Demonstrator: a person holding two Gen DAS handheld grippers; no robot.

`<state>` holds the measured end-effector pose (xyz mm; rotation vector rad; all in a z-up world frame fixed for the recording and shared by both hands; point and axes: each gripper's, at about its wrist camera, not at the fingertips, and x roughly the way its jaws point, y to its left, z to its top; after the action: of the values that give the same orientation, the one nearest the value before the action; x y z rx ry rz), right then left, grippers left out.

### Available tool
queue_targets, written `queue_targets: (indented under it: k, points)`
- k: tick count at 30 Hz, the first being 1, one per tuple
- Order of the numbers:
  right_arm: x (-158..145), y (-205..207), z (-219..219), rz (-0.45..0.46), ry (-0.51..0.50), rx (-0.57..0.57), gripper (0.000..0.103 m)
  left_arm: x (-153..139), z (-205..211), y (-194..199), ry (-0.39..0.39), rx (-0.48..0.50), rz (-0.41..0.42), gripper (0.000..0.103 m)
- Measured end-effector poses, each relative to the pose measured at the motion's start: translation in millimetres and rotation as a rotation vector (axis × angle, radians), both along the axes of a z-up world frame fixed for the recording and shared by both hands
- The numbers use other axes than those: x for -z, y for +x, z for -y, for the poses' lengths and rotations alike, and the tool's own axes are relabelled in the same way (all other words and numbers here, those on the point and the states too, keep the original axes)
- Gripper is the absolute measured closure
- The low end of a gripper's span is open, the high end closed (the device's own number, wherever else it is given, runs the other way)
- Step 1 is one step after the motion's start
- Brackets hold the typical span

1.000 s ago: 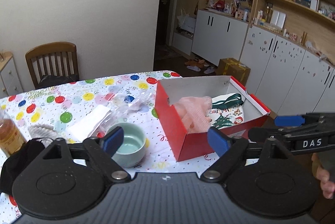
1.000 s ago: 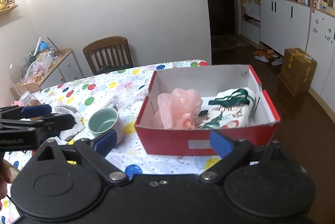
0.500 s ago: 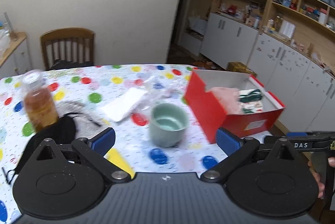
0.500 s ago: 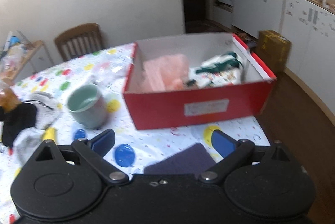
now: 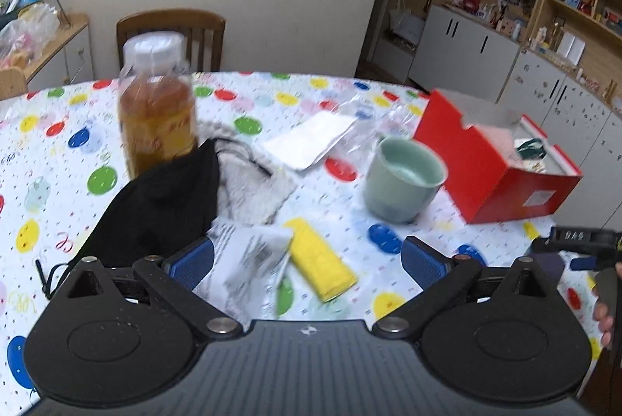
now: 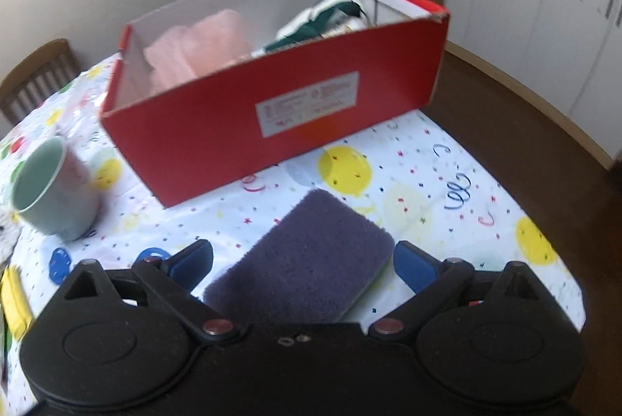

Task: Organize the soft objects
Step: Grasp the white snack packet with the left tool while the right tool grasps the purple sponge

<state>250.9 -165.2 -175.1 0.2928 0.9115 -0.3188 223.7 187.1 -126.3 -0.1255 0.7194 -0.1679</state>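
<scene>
Grippers both wide apart, nothing clamped. Right gripper [image 6: 303, 262] sits low over the table, purple sponge [image 6: 307, 260] lying flat between its blue pads, pads not touching it, sponge near edge of the balloon-print tablecloth [image 6: 420, 190]. Left gripper [image 5: 307, 262] hovers over a grey-white patterned cloth [image 5: 248, 260], which is just inside its left pad, and a yellow cloth roll [image 5: 318, 258] beside that cloth on the right. Just behind on the left: black soft item [image 5: 155, 198] partly on a grey fluffy towel [image 5: 252, 182], touching. Amber bottle [image 5: 155, 109] upright behind them. Mid table: green cup [image 5: 404, 179], white flat packet [image 5: 311, 140] farther back. Far right: red box [image 6: 272, 112], open, already holding a pink fluffy item [image 6: 198, 46] on its left and a green-white printed fabric [image 6: 326, 11] on its right. Wooden chair [image 5: 171, 35] beyond the table. Step in hand, judged: pick-up phase, both grippers lining up on loose soft things to move into the box. Next move likely calls for the right pads to close on the sponge's sides, lift clear of the box's near wall, and drop it in the free space. Left needs to settle on one target; cloth and yellow roll are close together, risk of catching both.
</scene>
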Motion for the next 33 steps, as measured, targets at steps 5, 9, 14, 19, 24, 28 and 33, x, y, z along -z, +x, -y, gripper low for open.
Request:
queue_targets:
  k: [5, 9, 14, 19, 24, 28, 33]
  points:
    - [8, 13, -1, -0.045, 0.003, 0.054, 0.003, 18, -12, 5, 0.044, -0.031, -0.018, 0.0]
    - [15, 21, -5, -0.071, -0.039, 0.075, 0.0, 36, -17, 10, 0.079, -0.041, -0.052, 0.0]
    - [23, 26, -9, -0.139, -0.111, 0.103, 0.0, 54, -16, 18, 0.132, -0.037, -0.073, 0.0]
    - [34, 24, -6, -0.186, -0.103, 0.104, 0.0, 67, -16, 22, 0.159, -0.041, -0.103, 0.001]
    - [34, 22, -6, -0.178, -0.08, 0.107, 0.003, 74, -18, 26, 0.15, -0.047, -0.122, 0.012]
    - [32, 20, -6, -0.171, -0.071, 0.098, 0.009, 79, -19, 31, 0.144, -0.055, -0.147, 0.024]
    - [26, 15, -10, -0.148, -0.069, 0.086, 0.025, 80, -21, 33, 0.154, -0.073, -0.16, 0.029]
